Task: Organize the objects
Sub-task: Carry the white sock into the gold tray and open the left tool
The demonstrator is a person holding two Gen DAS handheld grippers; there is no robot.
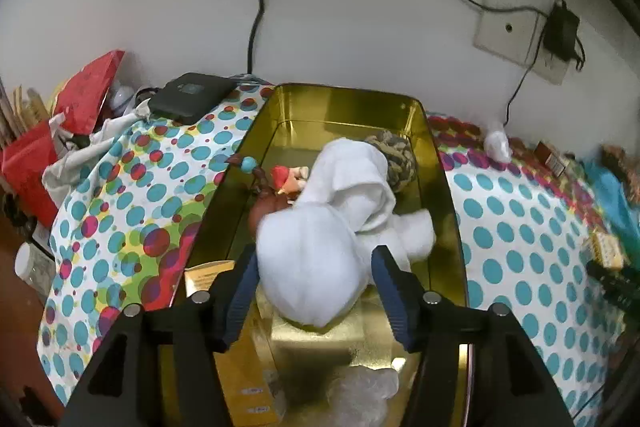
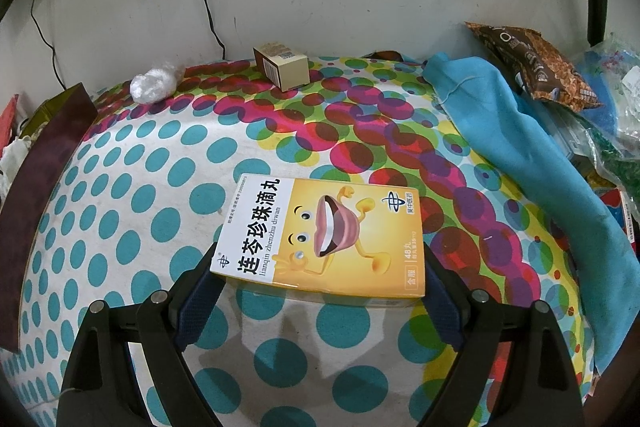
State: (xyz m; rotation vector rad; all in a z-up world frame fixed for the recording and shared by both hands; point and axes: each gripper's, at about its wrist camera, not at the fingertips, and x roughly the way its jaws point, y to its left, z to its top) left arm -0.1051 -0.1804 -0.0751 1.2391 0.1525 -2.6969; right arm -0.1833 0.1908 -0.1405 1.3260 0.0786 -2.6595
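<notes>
Left gripper (image 1: pixel 314 291) spread around a soft white cloth bundle in a gold tin; right gripper (image 2: pixel 320 283) clamped on a flat yellow carton.

The left gripper's ribbed blue pads (image 1: pixel 242 293) stand apart on either side of the soft white cloth bundle (image 1: pixel 324 247), with a gap visible at the right pad; whether the left pad touches cannot be told. The bundle lies inside the glossy rectangular gold metal tin (image 1: pixel 448 187), beside a small red-capped figurine (image 1: pixel 286 179) and a knotted camouflage-pattern roll (image 1: pixel 394 159). The right gripper grips the flat yellow cardboard medicine carton (image 2: pixel 320 239), printed with a cartoon mouth, by its two short edges. Beyond it on the polka-dot fabric tablecloth (image 2: pixel 132 227) stand a small tan cardboard box (image 2: pixel 284 67), a crumpled clear plastic wad (image 2: pixel 154 83) and a folded blue cloth (image 2: pixel 504 131).
</notes>
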